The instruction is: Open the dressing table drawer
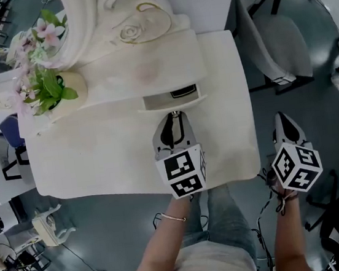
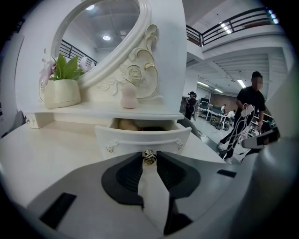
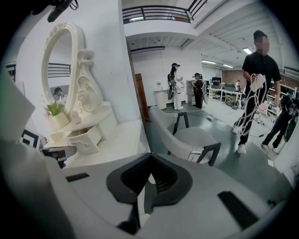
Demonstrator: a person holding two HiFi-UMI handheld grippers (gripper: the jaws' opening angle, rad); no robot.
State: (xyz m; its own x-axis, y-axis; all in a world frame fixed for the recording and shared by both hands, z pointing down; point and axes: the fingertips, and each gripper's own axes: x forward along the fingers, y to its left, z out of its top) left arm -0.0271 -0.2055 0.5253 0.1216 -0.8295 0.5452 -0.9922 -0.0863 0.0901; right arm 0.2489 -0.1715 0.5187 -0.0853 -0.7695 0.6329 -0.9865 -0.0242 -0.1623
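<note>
**Left gripper on the drawer knob, drawer partly out**

The dressing table [image 1: 98,160] stands in front of the person, its mirror [image 2: 100,37] at the far side and a flower pot [image 2: 60,92] on the raised shelf at far left. The drawer [image 2: 142,139] sits under that shelf, near the middle of the table top; it is pulled part of the way out, with a dark gap showing along its top. The left gripper [image 1: 176,117] reaches over the near half of the table and points down and away at the drawer front. This lines it up with the small brass knob [image 2: 149,157], so a pull towards the person should slide the drawer straight out.

Its fingers [image 2: 174,172] are clenched on the knob; the tips stand only a knob's width apart and pinch it from left and right, touching nothing else.

The right gripper [image 3: 150,161] hangs off the table's near right corner, over the floor and clear of the drawer's path; it appears to be parked there because the pull needs one hand only. Its fingers are drawn together and grasp nothing; a grey chair [image 3: 187,135] stands beyond them. In my judgement the drawer has more travel left.
</note>
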